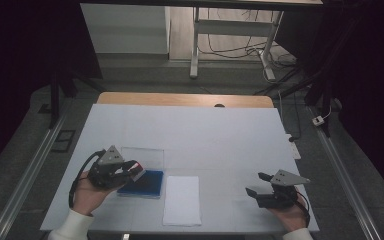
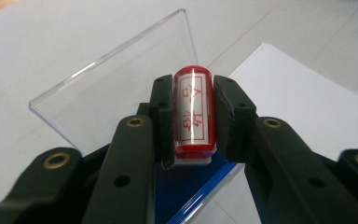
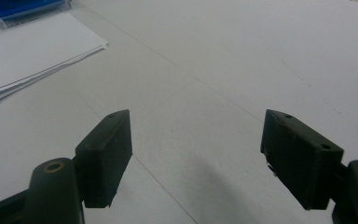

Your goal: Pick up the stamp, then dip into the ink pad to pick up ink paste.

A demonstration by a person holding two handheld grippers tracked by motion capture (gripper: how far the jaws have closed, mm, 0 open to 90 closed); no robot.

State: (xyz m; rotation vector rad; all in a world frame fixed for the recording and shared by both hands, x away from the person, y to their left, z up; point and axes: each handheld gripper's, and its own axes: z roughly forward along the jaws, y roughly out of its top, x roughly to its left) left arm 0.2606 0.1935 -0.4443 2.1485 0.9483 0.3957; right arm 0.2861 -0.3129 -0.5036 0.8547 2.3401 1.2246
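Note:
My left gripper [image 2: 193,114] is shut on a small stamp [image 2: 193,109] with a red rim and red characters on its white face. In the high view the left gripper [image 1: 134,170] holds the stamp [image 1: 137,167] just above the blue ink pad [image 1: 145,184]. The pad's clear lid [image 2: 116,79] stands open behind it, seen as a clear lid [image 1: 142,156] in the high view. A white paper stack [image 1: 182,200] lies right of the pad. My right gripper [image 1: 258,185] rests open at the table's right front, with its jaws wide apart over the bare white cover [image 3: 200,126] and nothing between them.
A white cover [image 1: 205,135] spreads over the wooden table [image 1: 180,99]. The paper stack [image 3: 23,51] and the blue pad [image 3: 25,7] lie far left in the right gripper view. A desk frame and cables stand on the floor beyond the table.

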